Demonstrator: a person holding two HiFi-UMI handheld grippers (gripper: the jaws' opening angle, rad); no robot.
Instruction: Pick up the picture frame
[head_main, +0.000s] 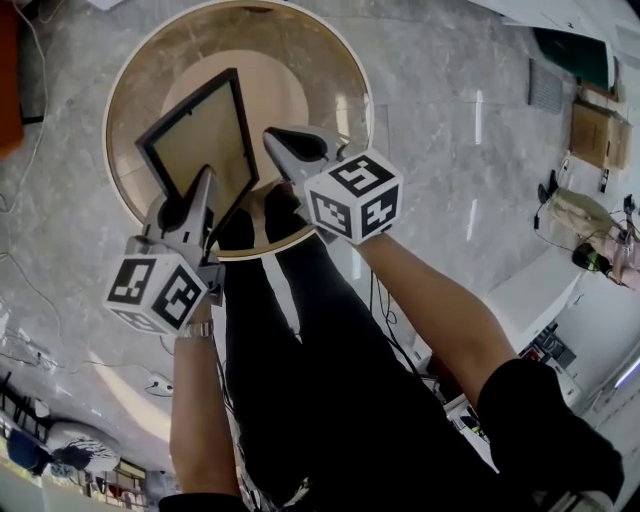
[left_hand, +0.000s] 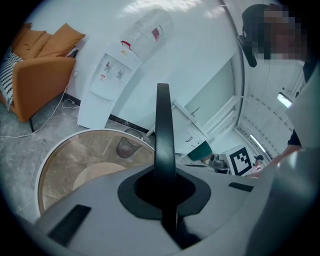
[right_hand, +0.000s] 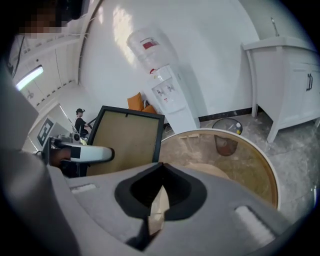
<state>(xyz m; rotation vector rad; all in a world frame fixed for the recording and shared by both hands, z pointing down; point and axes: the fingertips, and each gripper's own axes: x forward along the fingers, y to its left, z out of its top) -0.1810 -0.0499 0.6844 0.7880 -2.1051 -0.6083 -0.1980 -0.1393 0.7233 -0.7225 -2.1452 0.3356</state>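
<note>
- Plainly the picture frame is in the left gripper: its jaws are clenched on the frame's lower border, and the left gripper view shows that border edge-on between them.
- It stands steeply tilted over the near-left edge of the round glass table. Its bottom is hidden behind the grippers, so I cannot tell whether it is clear of the glass.
- The right gripper sits just beside the frame's right border — not touching it. Its jaws are drawn together on nothing, with only the tan table base showing through the slit.
- By its thin black border and flat tan panel, the frame should be light and stiff, but smooth enough to slip, and any glazing would be fragile.
- Held by one edge it may swing, so a second hold on the opposite border — not on the panel — would probably steady it.
</note>
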